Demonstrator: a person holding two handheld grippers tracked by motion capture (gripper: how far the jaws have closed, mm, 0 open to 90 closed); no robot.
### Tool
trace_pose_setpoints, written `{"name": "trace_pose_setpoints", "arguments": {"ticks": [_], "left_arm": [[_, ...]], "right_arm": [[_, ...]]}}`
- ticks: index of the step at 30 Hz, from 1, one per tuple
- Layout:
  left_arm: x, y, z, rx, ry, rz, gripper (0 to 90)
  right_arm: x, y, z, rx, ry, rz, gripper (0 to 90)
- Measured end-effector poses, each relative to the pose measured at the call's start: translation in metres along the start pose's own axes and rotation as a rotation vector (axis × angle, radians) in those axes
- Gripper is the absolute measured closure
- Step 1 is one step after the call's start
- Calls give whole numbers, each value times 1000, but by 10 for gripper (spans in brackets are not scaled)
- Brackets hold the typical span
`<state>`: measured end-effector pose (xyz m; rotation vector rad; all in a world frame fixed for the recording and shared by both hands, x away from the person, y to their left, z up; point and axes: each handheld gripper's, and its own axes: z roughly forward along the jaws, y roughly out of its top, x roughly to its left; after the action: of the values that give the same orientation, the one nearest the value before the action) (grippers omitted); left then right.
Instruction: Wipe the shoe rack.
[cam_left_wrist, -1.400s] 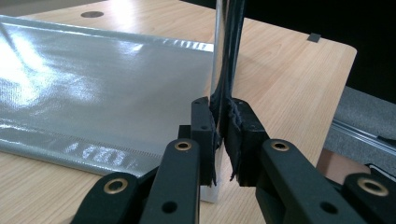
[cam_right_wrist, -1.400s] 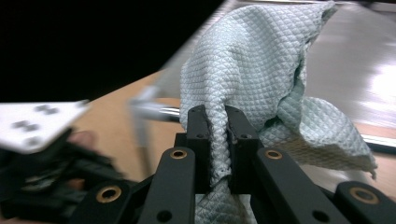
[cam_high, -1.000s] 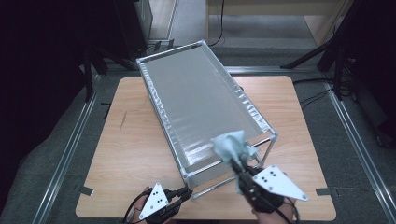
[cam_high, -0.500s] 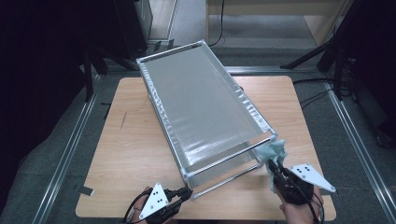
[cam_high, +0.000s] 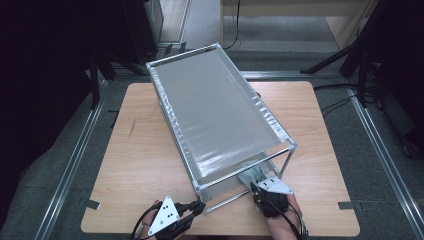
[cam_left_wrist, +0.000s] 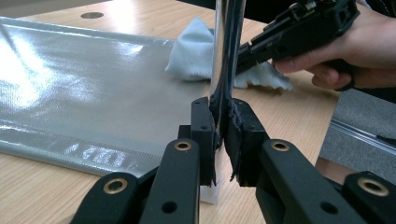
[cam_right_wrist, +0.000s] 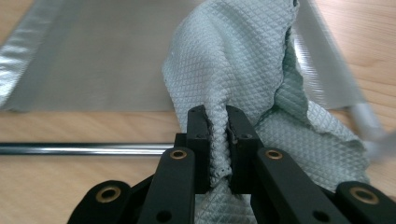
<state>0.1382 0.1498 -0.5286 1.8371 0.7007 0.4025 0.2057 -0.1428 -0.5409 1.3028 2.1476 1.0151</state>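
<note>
High view has a metal-framed rack (cam_high: 220, 120) with a grey mesh top sitting tilted across the wooden counter (cam_high: 140, 160). Left gripper (cam_high: 197, 208) is at its near corner, right gripper (cam_high: 256, 186) sits low by the near end with a pale cloth (cam_high: 248, 176) at its tip.

Left gripper view: jaws clamped tight on the rack's upright corner post (cam_left_wrist: 223, 56), cloth (cam_left_wrist: 194, 51) lying on the lower mesh sheet (cam_left_wrist: 84, 93) just behind.

Right gripper view: jaws pinched on a fold of the waffle-weave cloth (cam_right_wrist: 238, 60), which drapes over the mesh, a chrome bar (cam_right_wrist: 79, 148) in front.
</note>
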Motion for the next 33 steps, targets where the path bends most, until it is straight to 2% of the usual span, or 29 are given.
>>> {"name": "trace_pose_setpoints", "arguments": {"ticks": [2,8,11,12,14,16,17,19,21,24,25,26,28,29,30,33], "left_arm": [[0,0,1,-2,-1,-3,824],[0,0,1,-4,-1,-8,824],[0,0,1,-4,2,-7,825],[0,0,1,-4,2,-6,824],[0,0,1,-4,2,-5,824],[0,0,1,-4,1,-3,825],[0,0,1,-4,0,-5,825],[0,0,1,-4,-1,-6,825],[0,0,1,-4,-1,-6,825],[1,0,1,-3,-2,-7,824],[0,0,1,-3,-2,-7,825],[0,0,1,-3,-1,-6,824],[0,0,1,-4,-1,-6,824],[0,0,1,-5,0,-6,825],[0,0,1,-5,1,-6,825],[1,0,2,-5,4,-8,825]], "right_arm": [[8,-1,1,-3,25,-11,825],[44,0,7,-1,163,-72,823],[61,-1,10,-3,235,-81,822],[66,-1,10,-3,246,-88,821],[70,-1,9,-4,236,-116,820],[64,0,9,-3,232,-117,820],[59,0,9,-2,209,-114,820],[43,0,7,-3,147,-101,820],[23,0,5,-5,82,-52,820],[-3,-2,1,-16,-82,-27,814],[-9,-3,-1,-14,-125,-26,814],[-14,-4,-2,-16,-142,-5,814],[-18,-5,-3,-20,-126,33,816],[-16,-5,-3,-18,-117,37,816],[-11,-5,-2,-16,-102,33,816],[10,-4,0,-20,-14,1,815]]}}
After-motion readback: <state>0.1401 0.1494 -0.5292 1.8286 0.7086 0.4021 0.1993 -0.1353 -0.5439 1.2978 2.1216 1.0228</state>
